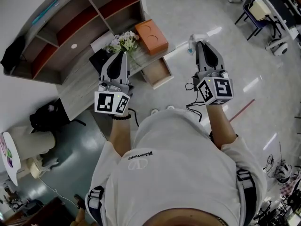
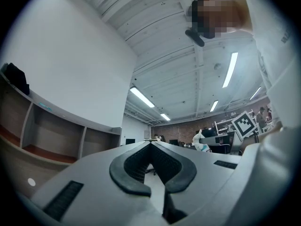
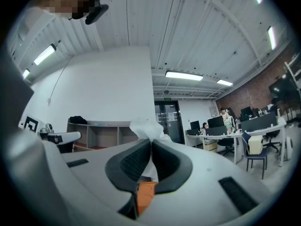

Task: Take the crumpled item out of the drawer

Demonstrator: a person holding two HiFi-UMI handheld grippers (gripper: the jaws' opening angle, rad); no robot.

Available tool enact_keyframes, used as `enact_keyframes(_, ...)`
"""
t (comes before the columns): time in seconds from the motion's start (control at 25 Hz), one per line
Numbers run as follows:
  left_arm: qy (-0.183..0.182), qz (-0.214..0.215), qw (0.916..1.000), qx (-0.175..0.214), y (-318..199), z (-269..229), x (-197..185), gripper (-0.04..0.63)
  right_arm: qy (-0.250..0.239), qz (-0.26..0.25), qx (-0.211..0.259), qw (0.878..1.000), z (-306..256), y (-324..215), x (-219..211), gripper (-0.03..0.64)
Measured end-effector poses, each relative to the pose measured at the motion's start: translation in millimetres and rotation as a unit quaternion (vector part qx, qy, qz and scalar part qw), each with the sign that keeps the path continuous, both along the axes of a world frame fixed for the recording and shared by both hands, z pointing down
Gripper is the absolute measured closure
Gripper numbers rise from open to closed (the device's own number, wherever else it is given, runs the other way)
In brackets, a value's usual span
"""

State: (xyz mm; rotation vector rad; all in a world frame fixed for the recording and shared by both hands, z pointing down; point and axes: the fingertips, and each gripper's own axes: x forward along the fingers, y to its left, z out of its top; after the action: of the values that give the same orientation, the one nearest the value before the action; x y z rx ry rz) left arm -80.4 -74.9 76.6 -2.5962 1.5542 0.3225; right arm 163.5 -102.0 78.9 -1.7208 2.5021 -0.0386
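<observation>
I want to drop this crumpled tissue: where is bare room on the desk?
The left end of the desktop, past the black mat, is bare; the open drawer looks empty too. Around the flowers and orange box it is crowded.

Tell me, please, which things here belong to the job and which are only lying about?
Belongs to the job:
- crumpled white item, pinched in the right hand-held gripper
- open drawer

Only lying about:
- orange box
- flowers
- black bag
- chair
</observation>
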Motion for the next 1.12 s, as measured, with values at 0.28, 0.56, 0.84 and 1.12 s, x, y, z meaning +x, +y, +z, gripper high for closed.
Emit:
enact_keyframes(0.28, 0.001, -0.001, 1.0, -0.006, -3.2, 6.2, -1.6, 0.596, -0.002, 0.0, -0.003, 1.0, 4.8, -2.7, -1.4, 0.611)
enact_keyframes(0.56, 0.001, 0.0, 1.0, -0.005, -4.1, 5.7, -2.2, 0.596, 0.002, -0.001, -0.003, 1.0, 4.6, -4.3, -4.3, 0.614)
enact_keyframes(0.84, 0.004, -0.001, 1.0, -0.007, -5.9, 9.2, -5.1, 0.597, 0.005, 0.0, -0.005, 1.0, 6.8, -6.4, -6.6, 0.614)
enact_keyframes(1.12, 0.004, -0.002, 0.9999, -0.009, -7.9, 8.7, -7.0, 0.595, 0.003, 0.001, -0.01, 1.0, 9.2, -9.6, -7.1, 0.614)
